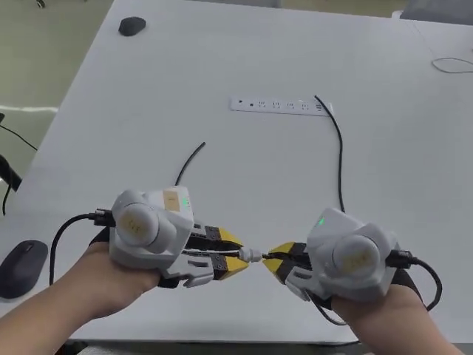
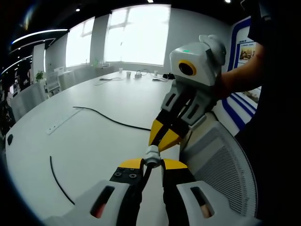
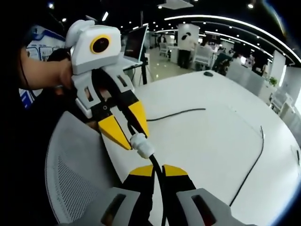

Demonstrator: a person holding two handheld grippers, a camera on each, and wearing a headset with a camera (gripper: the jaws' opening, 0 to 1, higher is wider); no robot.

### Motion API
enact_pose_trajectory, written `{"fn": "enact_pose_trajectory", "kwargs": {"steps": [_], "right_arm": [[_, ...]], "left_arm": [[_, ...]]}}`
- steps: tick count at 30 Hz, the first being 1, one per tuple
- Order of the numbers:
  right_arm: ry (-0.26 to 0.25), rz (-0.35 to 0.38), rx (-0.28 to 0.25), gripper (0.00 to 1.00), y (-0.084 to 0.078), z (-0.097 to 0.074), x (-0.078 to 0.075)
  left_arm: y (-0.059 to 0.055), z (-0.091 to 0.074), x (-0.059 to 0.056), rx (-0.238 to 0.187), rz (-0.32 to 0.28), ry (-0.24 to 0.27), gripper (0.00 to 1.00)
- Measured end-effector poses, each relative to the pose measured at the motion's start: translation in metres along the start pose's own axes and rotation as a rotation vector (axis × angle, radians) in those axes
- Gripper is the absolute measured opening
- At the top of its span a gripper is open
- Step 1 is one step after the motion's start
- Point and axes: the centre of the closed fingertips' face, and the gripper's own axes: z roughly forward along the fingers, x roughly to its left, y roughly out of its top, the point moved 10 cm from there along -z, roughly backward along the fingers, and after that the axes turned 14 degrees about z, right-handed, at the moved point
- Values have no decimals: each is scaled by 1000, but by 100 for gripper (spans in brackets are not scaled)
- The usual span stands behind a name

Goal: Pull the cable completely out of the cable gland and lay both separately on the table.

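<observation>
A small white cable gland [image 1: 253, 256] hangs above the table's front edge between the two grippers, which meet tip to tip. My left gripper [image 1: 242, 260] is shut on the gland [image 2: 151, 156], which sits at its yellow tips [image 2: 132, 164]. In the right gripper view the gland [image 3: 141, 145] is pinched by the other gripper's yellow fingers [image 3: 123, 126]. A thin black cable [image 3: 157, 172] runs from it down between my right gripper's [image 3: 158, 170] jaws, which are shut on it. My right gripper [image 1: 275, 259] comes in from the right.
A white power strip [image 1: 281, 106] lies mid-table with its black cord [image 1: 341, 159] running toward me. A loose black cable end [image 1: 191, 161] lies behind the left gripper. One dark mouse [image 1: 131, 26] is far back, another [image 1: 22, 266] at front left. A grey mesh chair [image 2: 218, 162] is below.
</observation>
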Motion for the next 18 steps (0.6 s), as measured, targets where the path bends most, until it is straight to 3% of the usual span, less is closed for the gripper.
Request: {"fn": "enact_pose_trajectory", "kwargs": {"steps": [11,18], "right_arm": [[-35,110,16,0,-6,-1,-15],[-53,220,14,1,-17,0,-26]], "left_arm": [[0,-3,3,-9,-3,14,14],[0,-4,2,-12,-4,17,14]]}}
